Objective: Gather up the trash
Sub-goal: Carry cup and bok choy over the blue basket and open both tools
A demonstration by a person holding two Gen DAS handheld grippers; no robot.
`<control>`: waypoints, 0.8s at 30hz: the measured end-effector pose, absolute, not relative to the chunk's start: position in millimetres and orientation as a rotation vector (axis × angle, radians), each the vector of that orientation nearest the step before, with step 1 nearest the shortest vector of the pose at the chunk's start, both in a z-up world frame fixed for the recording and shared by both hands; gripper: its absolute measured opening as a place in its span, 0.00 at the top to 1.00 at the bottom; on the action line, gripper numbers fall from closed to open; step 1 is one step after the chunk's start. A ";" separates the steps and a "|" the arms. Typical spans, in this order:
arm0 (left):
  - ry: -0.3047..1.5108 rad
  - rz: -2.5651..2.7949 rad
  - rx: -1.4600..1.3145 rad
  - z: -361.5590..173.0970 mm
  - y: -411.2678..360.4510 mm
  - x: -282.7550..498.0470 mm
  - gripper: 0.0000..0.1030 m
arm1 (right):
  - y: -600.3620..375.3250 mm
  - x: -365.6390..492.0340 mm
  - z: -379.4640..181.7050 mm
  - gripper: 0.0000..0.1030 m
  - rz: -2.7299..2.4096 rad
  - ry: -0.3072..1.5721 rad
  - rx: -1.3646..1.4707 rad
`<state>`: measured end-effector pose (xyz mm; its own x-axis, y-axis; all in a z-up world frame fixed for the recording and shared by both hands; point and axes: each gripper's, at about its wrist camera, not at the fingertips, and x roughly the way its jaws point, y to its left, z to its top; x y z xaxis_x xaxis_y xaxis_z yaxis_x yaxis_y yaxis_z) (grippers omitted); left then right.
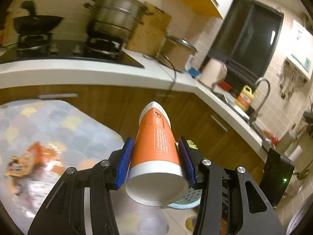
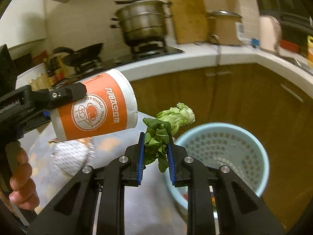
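Observation:
My left gripper (image 1: 155, 146) is shut on an orange and white paper cup (image 1: 154, 148), held lying with its base toward the camera. The same paper cup (image 2: 93, 105) shows at the left of the right wrist view, in the left gripper (image 2: 64, 96) held by a hand (image 2: 21, 178). My right gripper (image 2: 155, 137) is shut on a bunch of green leafy vegetable (image 2: 168, 123), its pale stem end pointing away. A light blue perforated bin (image 2: 230, 152) stands on the floor just right of and below the right gripper; the bin (image 1: 185, 198) peeks out under the cup.
A table with a patterned cloth (image 1: 50, 129) carries orange snack wrappers (image 1: 29, 160) and a white printed wrapper (image 2: 70, 156). Behind runs a white counter (image 1: 97, 72) with a stove, a steel steamer pot (image 1: 117, 17), a wok (image 1: 37, 23), wooden cabinets (image 2: 244, 98) and a sink tap (image 1: 262, 98).

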<state>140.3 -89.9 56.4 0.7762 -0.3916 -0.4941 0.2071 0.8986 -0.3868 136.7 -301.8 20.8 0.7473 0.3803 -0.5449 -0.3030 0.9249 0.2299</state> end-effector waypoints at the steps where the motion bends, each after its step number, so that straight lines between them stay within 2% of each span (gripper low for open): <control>1: 0.617 -0.338 -0.311 50.8 -100.6 144.8 0.55 | -308.3 137.9 16.7 0.83 0.362 0.633 0.136; 14: 0.789 -0.375 -0.252 -9.6 -174.8 188.2 0.55 | -370.1 162.3 -50.6 0.82 0.239 0.796 0.182; 21: 0.875 -0.399 -0.221 -34.1 -191.2 199.3 0.52 | -385.7 177.6 -76.6 0.73 0.206 0.884 0.226; 24: 0.881 -0.390 -0.213 -38.1 -190.8 198.8 0.48 | -389.1 177.7 -78.3 0.68 0.198 0.883 0.233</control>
